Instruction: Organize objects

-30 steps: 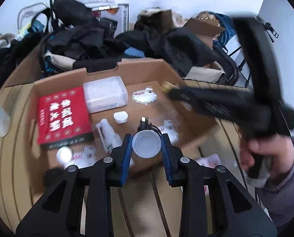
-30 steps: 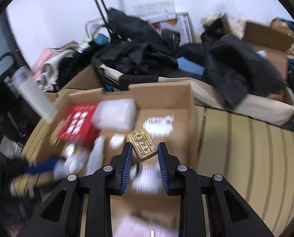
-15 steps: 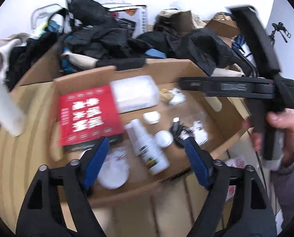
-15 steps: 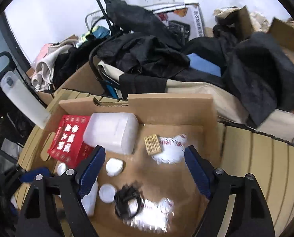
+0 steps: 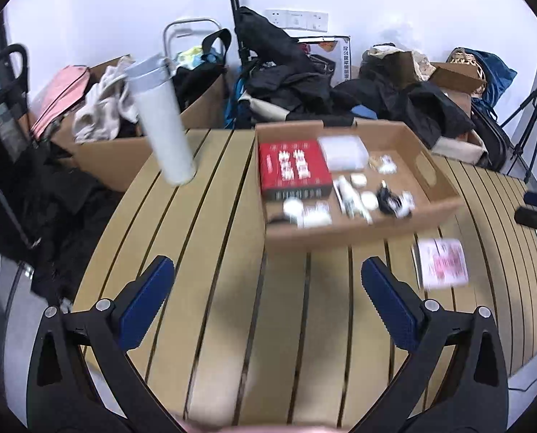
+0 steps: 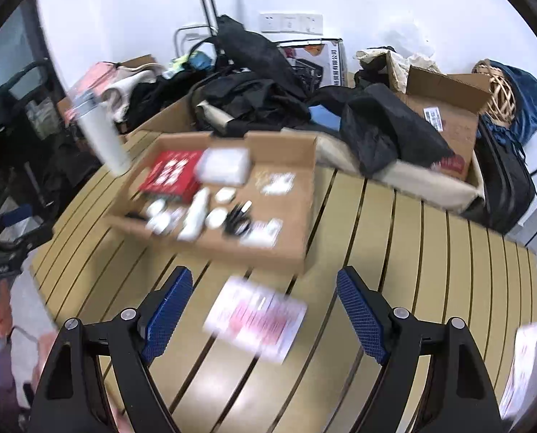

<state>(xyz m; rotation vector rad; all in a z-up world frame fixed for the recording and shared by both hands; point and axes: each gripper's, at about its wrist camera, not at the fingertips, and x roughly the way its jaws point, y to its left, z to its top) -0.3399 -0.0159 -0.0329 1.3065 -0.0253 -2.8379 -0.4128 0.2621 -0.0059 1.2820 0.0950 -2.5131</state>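
A shallow cardboard box (image 5: 434, 175) (image 6: 304, 187) sits on the slatted wooden table. It holds a red box (image 5: 292, 166) (image 6: 173, 175), a clear plastic case (image 5: 344, 147) (image 6: 225, 164), a white bottle (image 5: 349, 195) (image 6: 196, 216), small white lids, a black cable (image 5: 385, 196) (image 6: 238, 218) and a small tan block. A pink-and-white leaflet (image 5: 443, 263) (image 6: 256, 317) lies on the table in front of the box. My left gripper (image 5: 266, 299) is open and empty, well back from the box. My right gripper (image 6: 263, 310) is open and empty above the leaflet.
A tall white cylinder bottle (image 5: 164, 122) (image 6: 102, 133) stands at the table's left. Another paper (image 6: 524, 357) lies at the right edge. Dark clothes, bags and open cartons (image 6: 445, 108) pile up behind the table. A tripod (image 5: 528, 108) stands at the far right.
Both grippers opened, letting go of the white lid and the tan block into the box, then pulled back and up away from it. The views are now wider.
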